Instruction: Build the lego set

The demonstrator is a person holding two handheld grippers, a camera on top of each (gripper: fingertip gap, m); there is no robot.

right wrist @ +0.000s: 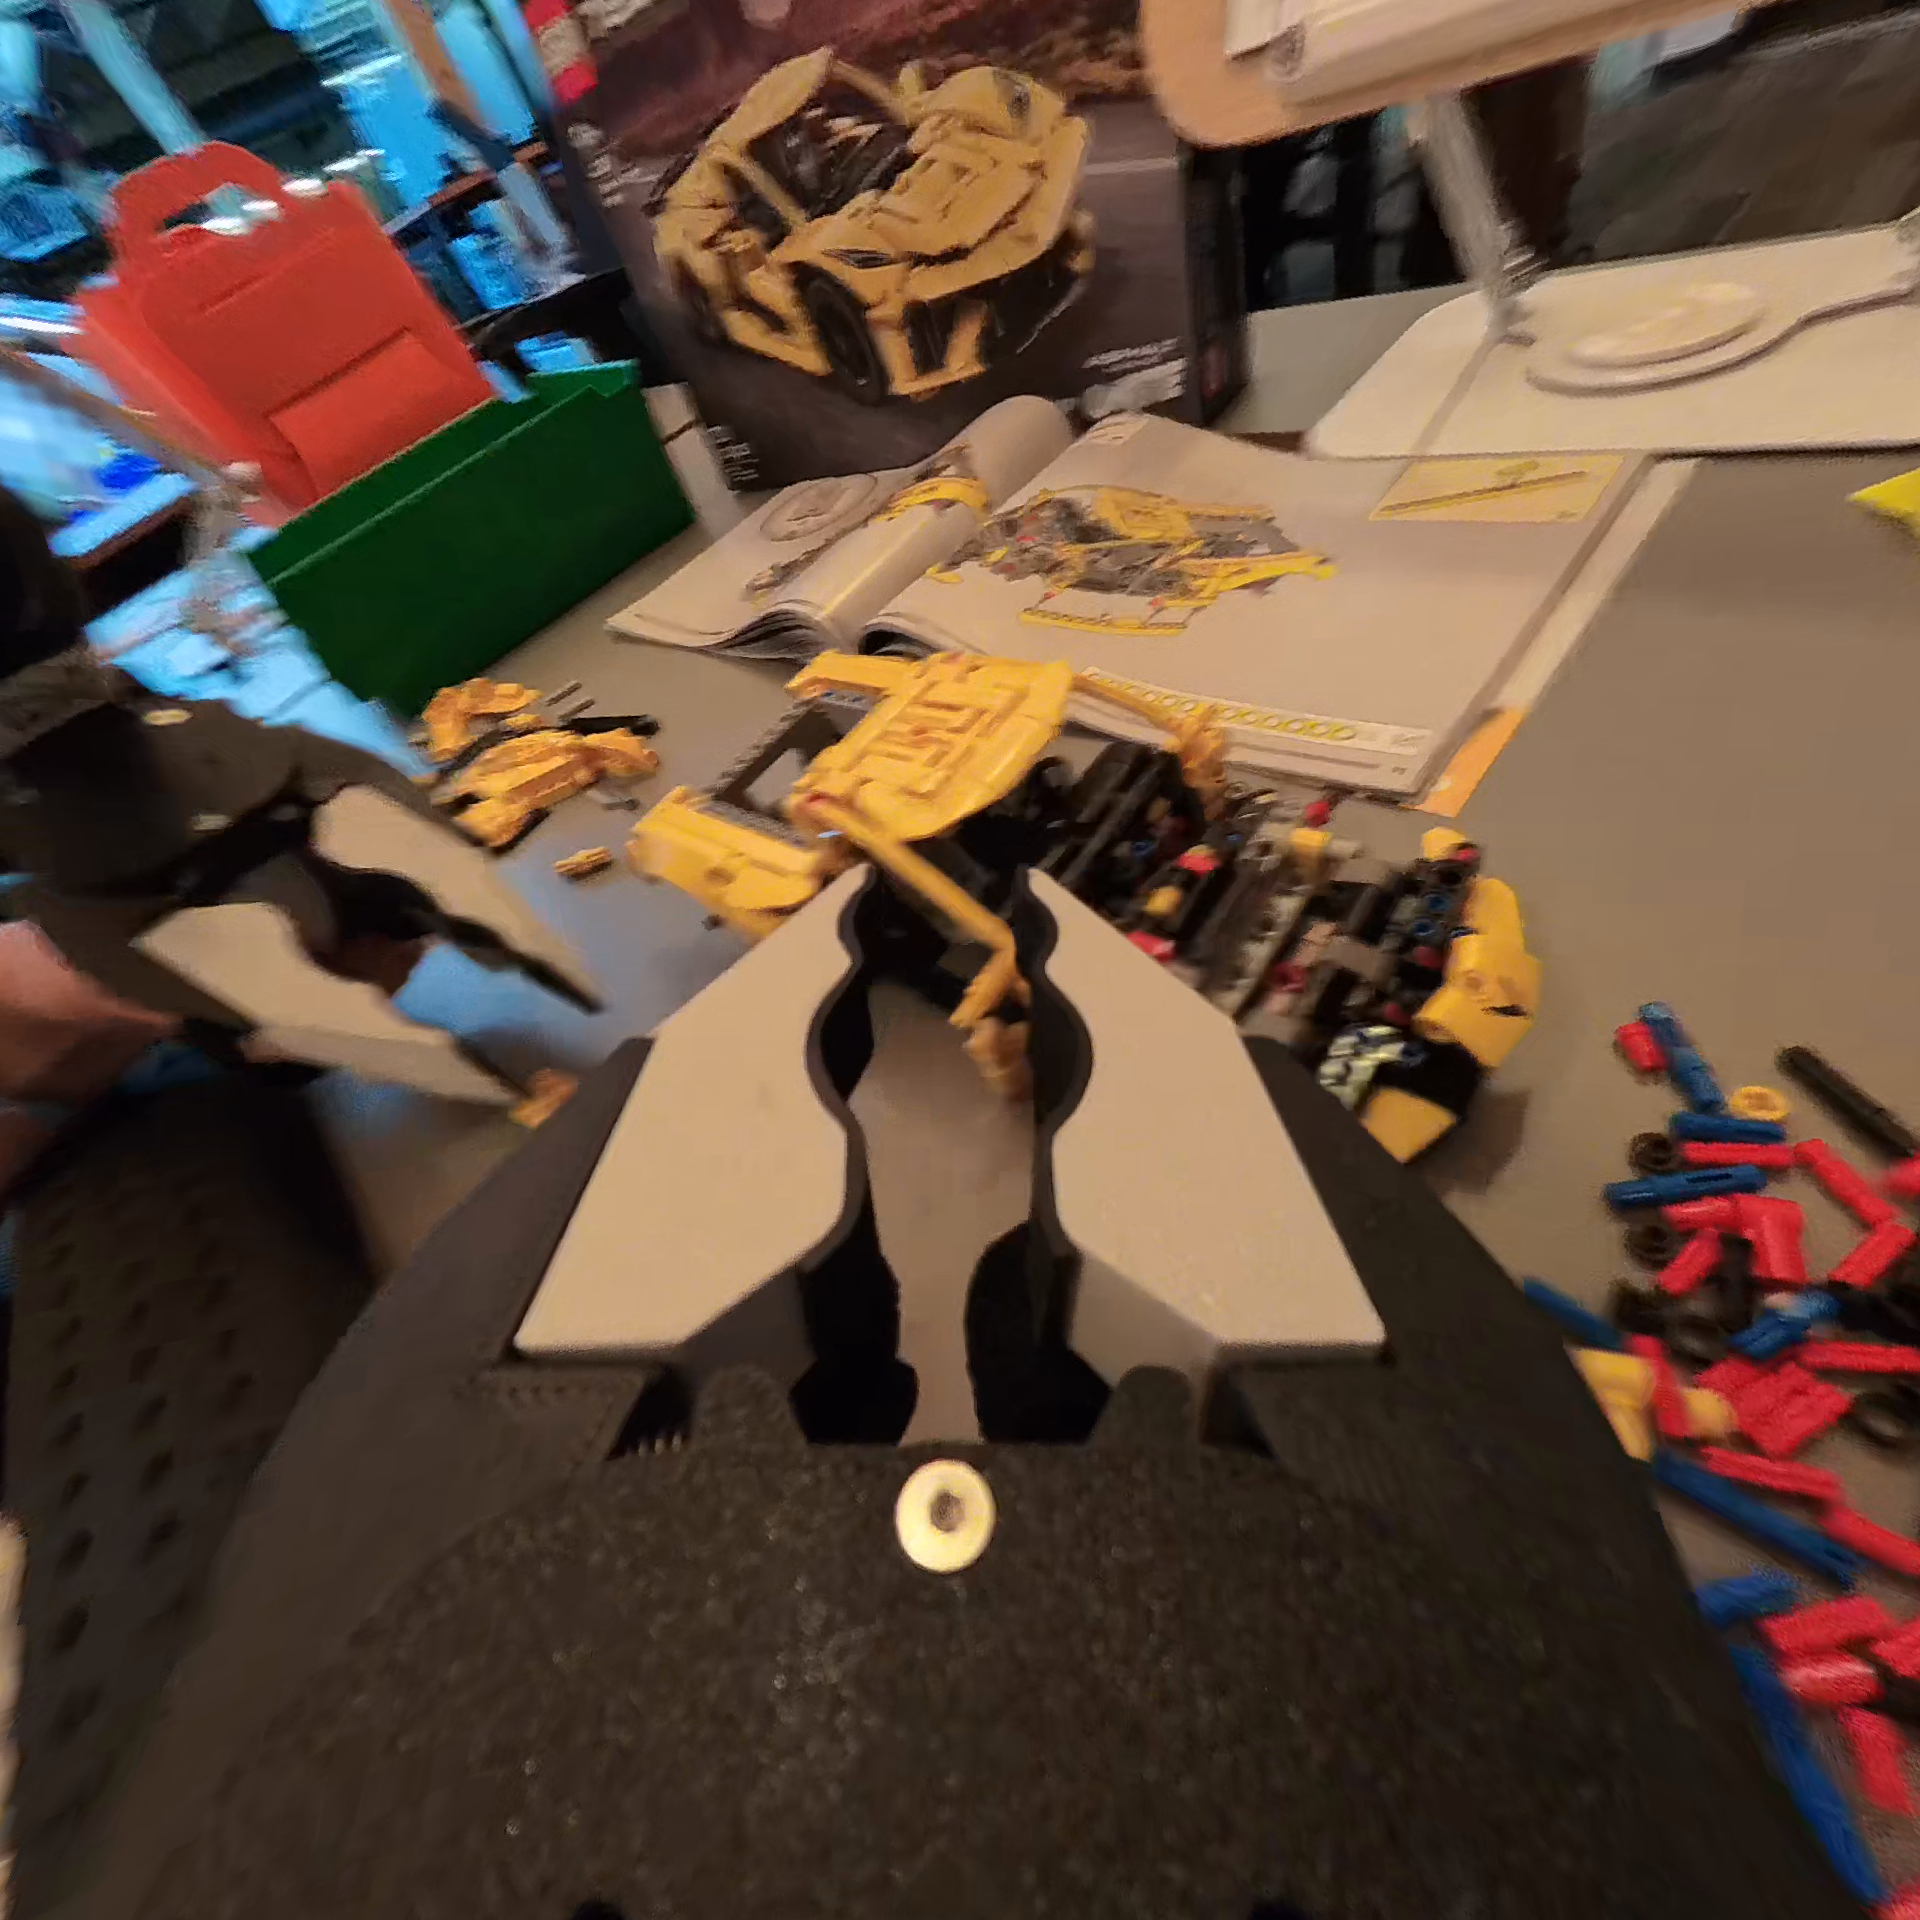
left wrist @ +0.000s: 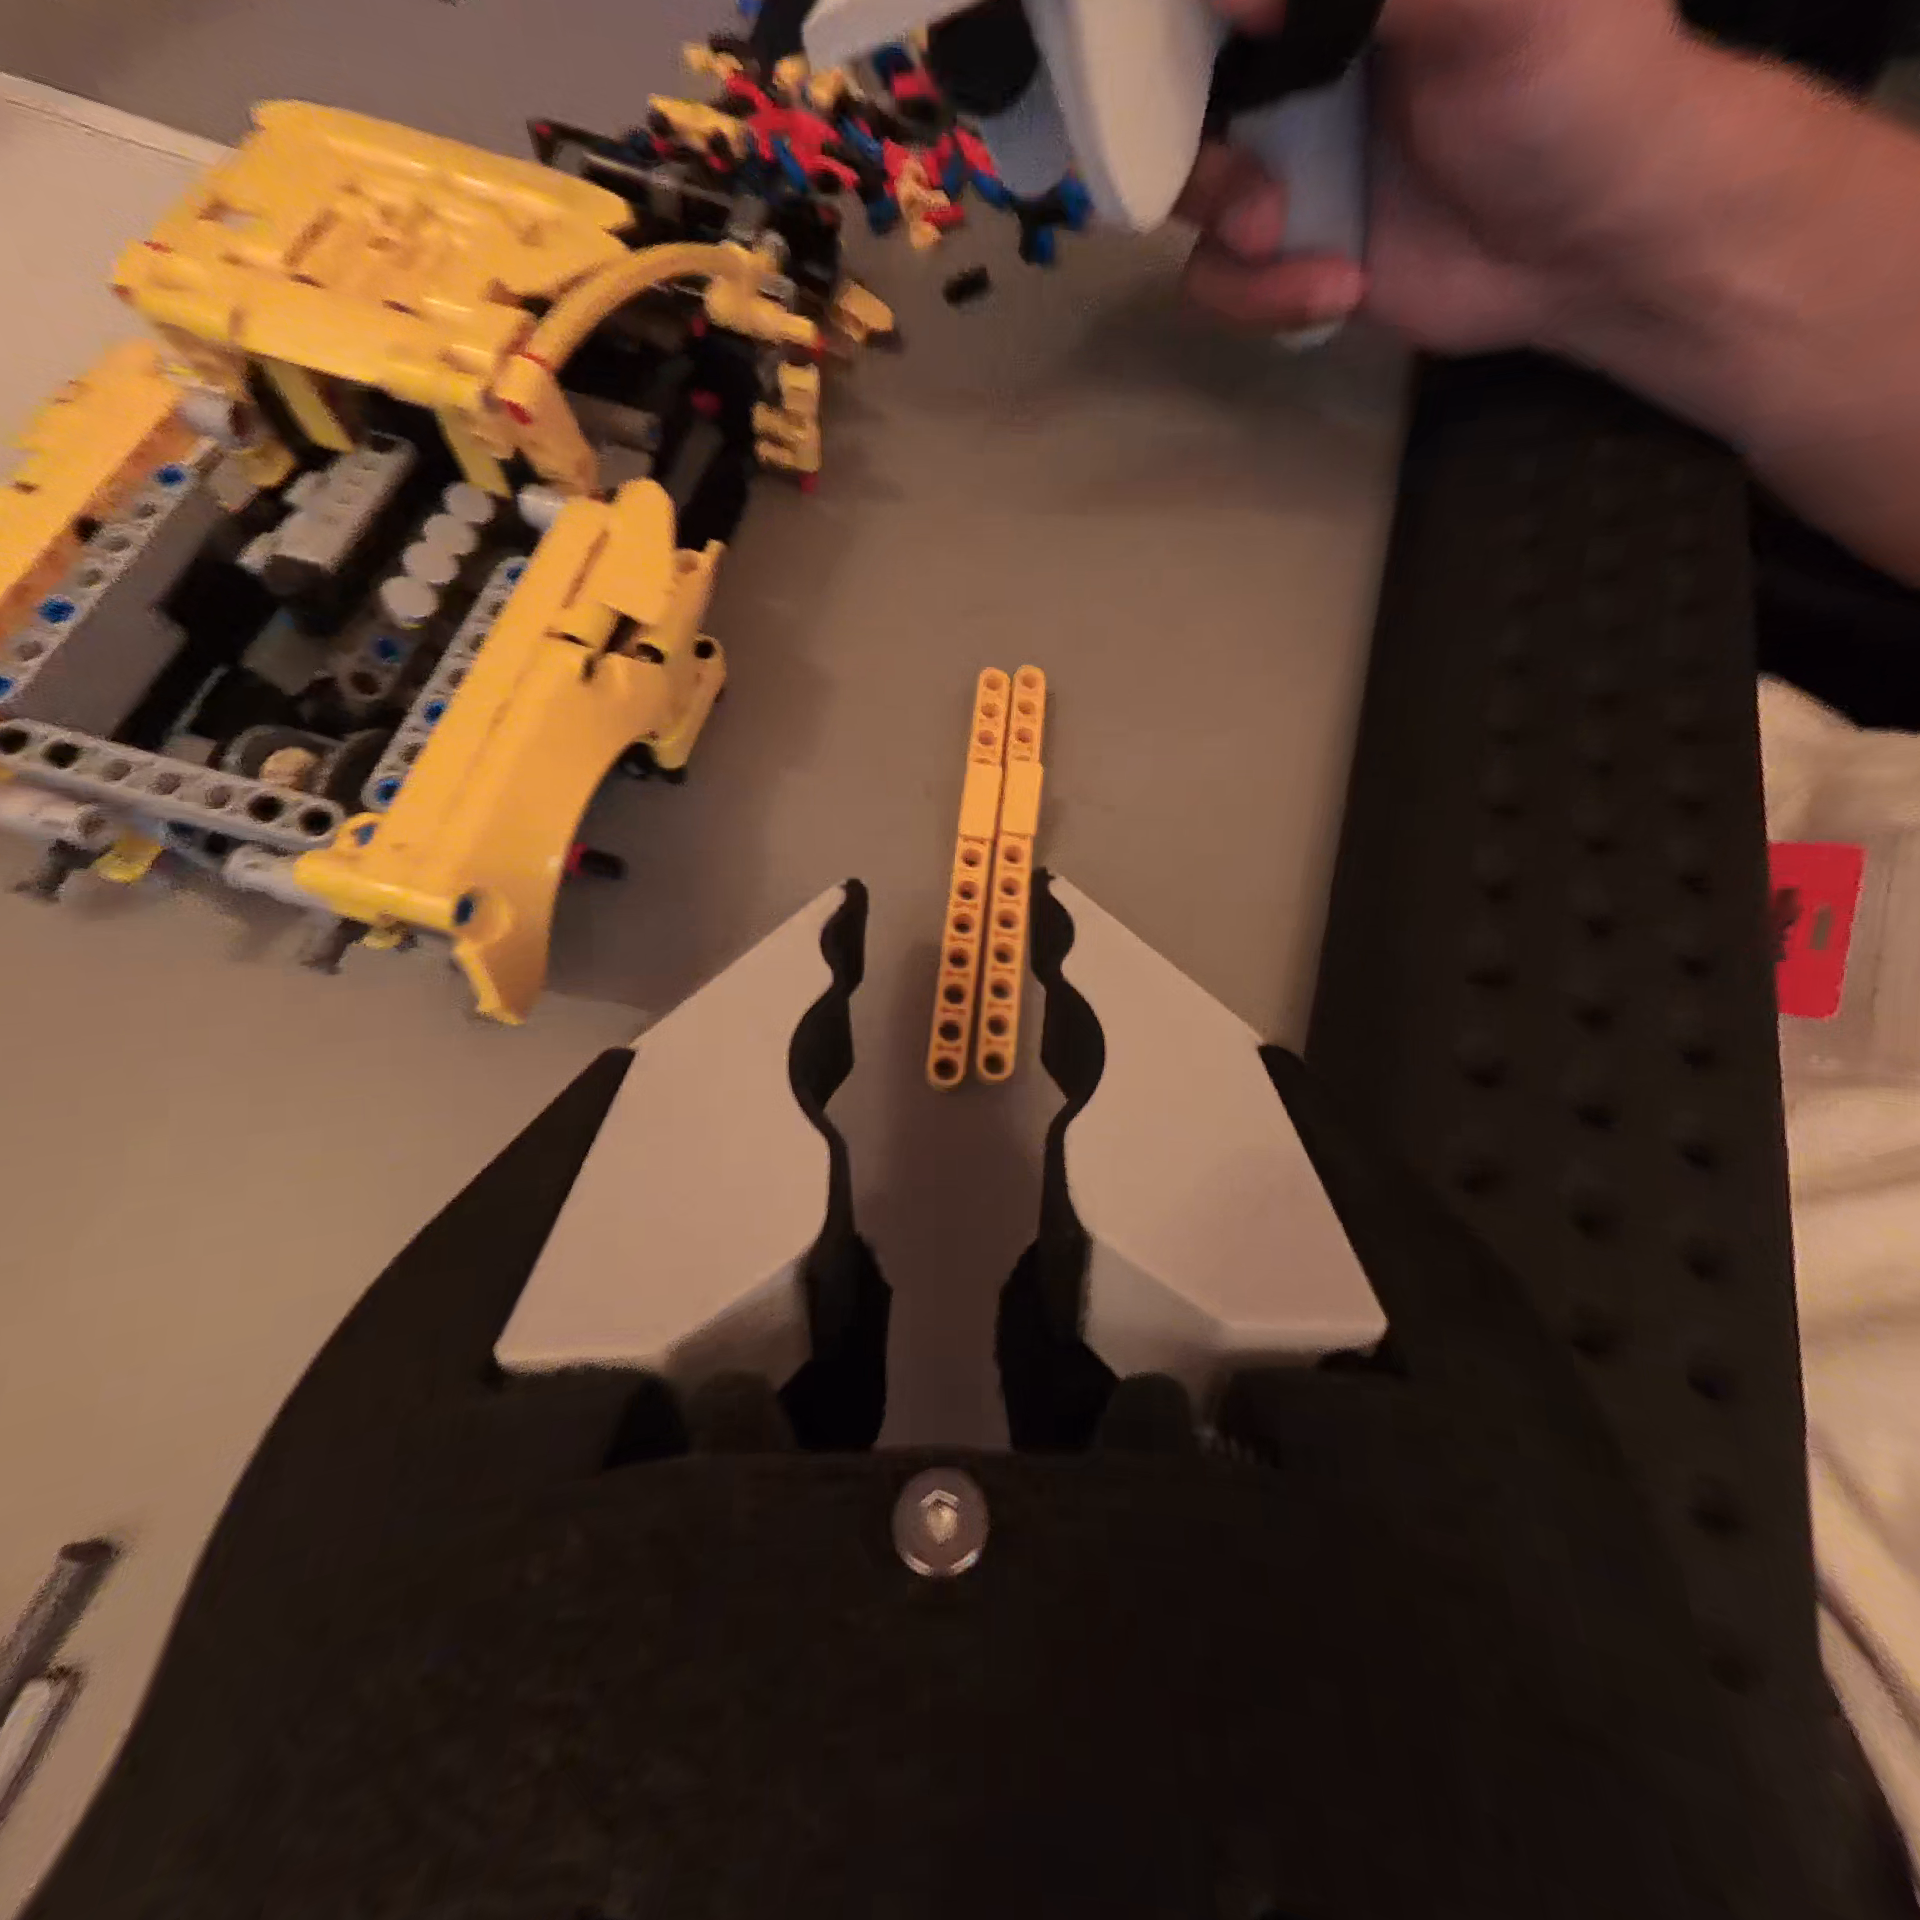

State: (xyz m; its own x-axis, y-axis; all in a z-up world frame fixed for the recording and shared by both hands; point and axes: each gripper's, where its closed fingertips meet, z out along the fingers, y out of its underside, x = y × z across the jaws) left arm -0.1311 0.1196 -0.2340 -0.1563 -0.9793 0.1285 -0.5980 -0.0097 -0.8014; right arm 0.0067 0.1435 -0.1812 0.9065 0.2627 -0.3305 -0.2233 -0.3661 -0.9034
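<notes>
Lying between left tongs (left wrist: 948,894): beams (left wrist: 989,873)

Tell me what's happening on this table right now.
A person is building a yellow Lego car using two handheld tongs. The left tongs are open around a pair of yellow beams lying on the table. The right tongs hover open over the car, holding nothing. Loose pins lie nearby.

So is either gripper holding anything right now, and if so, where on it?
Neither. The left gripper is open around the near end of the paired yellow beams on the table; the right gripper is open and empty.
</notes>
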